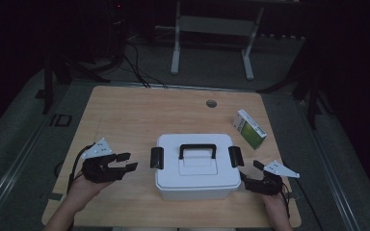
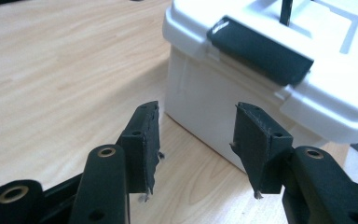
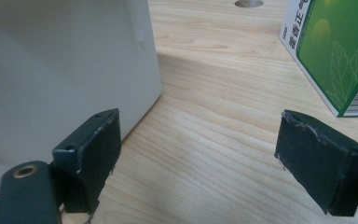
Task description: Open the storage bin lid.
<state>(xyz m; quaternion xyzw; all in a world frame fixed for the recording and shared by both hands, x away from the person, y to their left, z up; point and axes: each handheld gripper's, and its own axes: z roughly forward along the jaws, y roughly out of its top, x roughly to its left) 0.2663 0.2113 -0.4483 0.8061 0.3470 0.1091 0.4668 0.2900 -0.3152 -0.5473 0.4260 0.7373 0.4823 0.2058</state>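
Note:
A white plastic storage box (image 1: 195,168) with a black carry handle (image 1: 197,150) and a black latch (image 1: 157,158) on each end stands near the table's front middle. Its lid is down. My left gripper (image 1: 127,162) hovers open a short way left of the box, and in the left gripper view its jaws point at the latch (image 2: 261,50) and the white box (image 2: 214,93). My right gripper (image 1: 253,169) is open beside the box's right end; the white box wall (image 3: 60,65) is at the left of the right gripper view. Nothing is held.
A green and white carton (image 1: 249,128) (image 3: 335,51) lies on the wooden table (image 1: 125,115) to the right behind the box. A round cable hole (image 1: 211,103) sits near the far edge. Beyond the table are stand legs and cables on a dark floor.

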